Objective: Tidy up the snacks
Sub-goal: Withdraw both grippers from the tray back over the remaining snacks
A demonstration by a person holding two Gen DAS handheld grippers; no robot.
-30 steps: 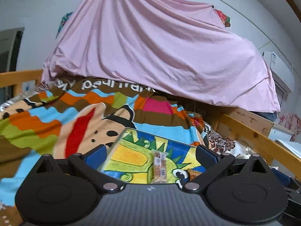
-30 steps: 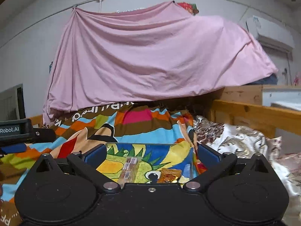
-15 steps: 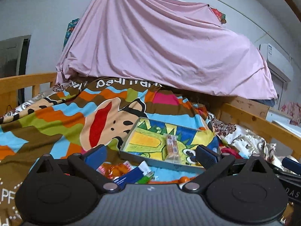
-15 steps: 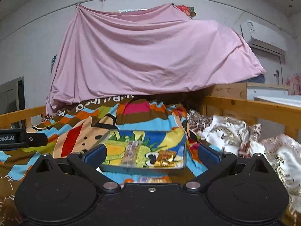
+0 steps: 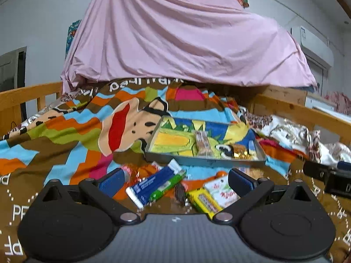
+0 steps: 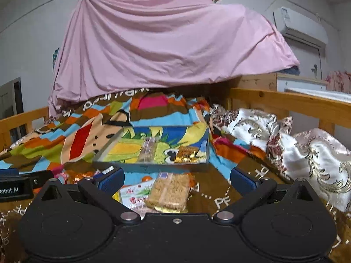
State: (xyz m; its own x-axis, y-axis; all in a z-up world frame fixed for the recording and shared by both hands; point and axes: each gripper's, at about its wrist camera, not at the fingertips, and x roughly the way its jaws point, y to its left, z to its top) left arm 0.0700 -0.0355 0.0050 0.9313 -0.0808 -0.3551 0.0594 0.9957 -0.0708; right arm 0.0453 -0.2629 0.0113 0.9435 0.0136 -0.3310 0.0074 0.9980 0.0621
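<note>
Pink sheet (image 5: 179, 41) draped behind a bed covered by a striped cartoon blanket (image 5: 72, 131). On the blanket, a shallow cartoon-printed tray (image 6: 151, 167) holds a clear-wrapped bar (image 6: 148, 150) and gold-wrapped candies (image 6: 186, 154). Loose snacks lie just before the tray: a blue packet (image 5: 151, 185), a noodle-cake pack (image 6: 170, 191). Left hand-held gripper (image 5: 175, 182) and right hand-held gripper (image 6: 176, 180): jaws wide apart, holding nothing.

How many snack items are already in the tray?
2 groups: a clear-wrapped bar lying mid-tray, and a cluster of gold-wrapped candies to its right, too small to count singly. The near wall may hide more. Other snacks lie loose on the blanket.
</note>
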